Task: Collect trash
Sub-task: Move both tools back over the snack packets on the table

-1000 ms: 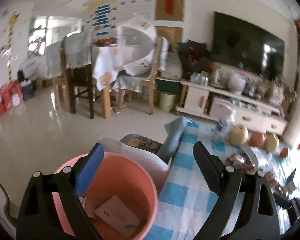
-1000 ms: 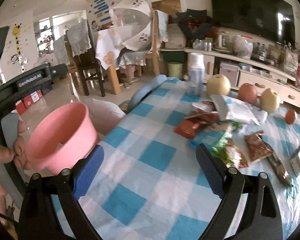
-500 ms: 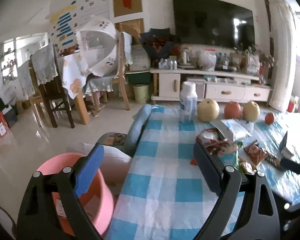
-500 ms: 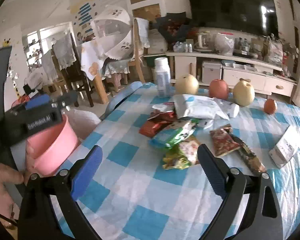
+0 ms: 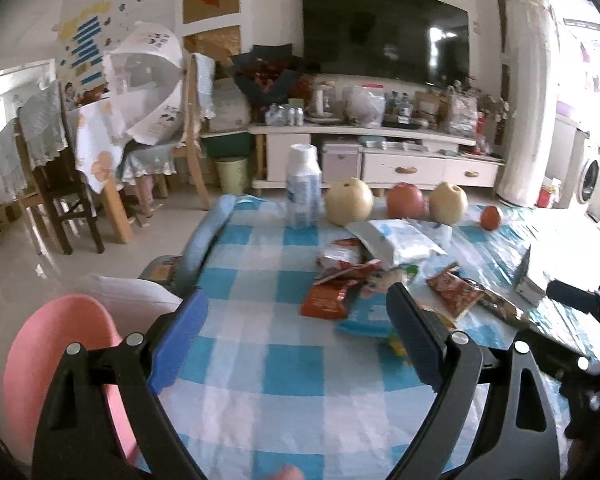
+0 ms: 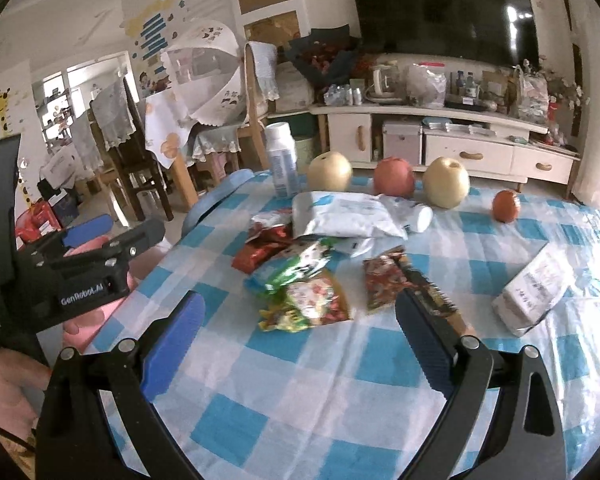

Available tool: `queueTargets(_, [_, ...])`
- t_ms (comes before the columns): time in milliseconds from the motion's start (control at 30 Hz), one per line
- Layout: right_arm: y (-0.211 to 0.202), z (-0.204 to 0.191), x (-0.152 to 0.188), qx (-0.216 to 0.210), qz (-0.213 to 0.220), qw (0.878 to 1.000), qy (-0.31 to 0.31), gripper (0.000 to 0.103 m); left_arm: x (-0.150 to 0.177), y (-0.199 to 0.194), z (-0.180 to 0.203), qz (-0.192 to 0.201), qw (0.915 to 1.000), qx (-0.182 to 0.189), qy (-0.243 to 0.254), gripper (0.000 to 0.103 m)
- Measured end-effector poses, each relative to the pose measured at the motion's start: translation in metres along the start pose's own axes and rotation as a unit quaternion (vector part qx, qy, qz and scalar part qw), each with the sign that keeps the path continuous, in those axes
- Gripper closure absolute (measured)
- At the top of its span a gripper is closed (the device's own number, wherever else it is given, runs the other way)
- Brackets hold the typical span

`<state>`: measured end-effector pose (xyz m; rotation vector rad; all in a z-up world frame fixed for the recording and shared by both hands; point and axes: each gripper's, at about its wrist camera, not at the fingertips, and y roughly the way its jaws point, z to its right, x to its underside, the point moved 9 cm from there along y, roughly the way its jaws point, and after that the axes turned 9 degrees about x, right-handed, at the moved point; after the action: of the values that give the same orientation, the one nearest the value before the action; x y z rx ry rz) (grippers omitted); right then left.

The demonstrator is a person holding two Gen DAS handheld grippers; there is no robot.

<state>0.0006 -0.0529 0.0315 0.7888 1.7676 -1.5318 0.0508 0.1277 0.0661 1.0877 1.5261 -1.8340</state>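
Wall television [image 5: 386, 28] above cluttered white cabinet [image 5: 380, 156].

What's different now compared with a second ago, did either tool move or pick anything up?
The left tool swung right, away from over the pink plastic bucket, and now faces the snack wrapper pile on the blue checked tablecloth. The right tool advanced toward the same pile. Both stayed open and empty; wrappers, fruit and bottle lie unmoved.
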Motion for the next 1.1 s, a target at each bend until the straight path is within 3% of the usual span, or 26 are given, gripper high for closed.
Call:
queueTargets(367, [-0.004, 0.057, 0.002, 0.033, -0.004, 0.999, 0.006, 0.008, 0.019, 0.029, 0.055, -0.045, 0.997, 0.054, 0.031, 0.012])
queueTargets(600, [0.007, 0.086, 0.013, 0.055, -0.029, 0.998, -0.001, 0.008, 0.035, 0.051, 0.083, -0.082, 0.9927, 0.078, 0.043, 0.012])
queueTargets(767, [0.029, 0.101, 0.028, 0.045, -0.069, 0.997, 0.002, 0.008, 0.047, 0.069, 0.099, -0.109, 0.9894, 0.084, 0.047, 0.014])
queueTargets(900, [0.045, 0.103, 0.036, 0.024, -0.097, 0.995, 0.005, 0.008, 0.056, 0.086, 0.102, -0.136, 0.9871, 0.076, 0.034, 0.033])
queueTargets(1100, [0.062, 0.097, 0.044, -0.01, -0.13, 0.991, 0.017, 0.008, 0.057, 0.102, 0.1, -0.146, 0.9865, 0.07, 0.024, 0.033])
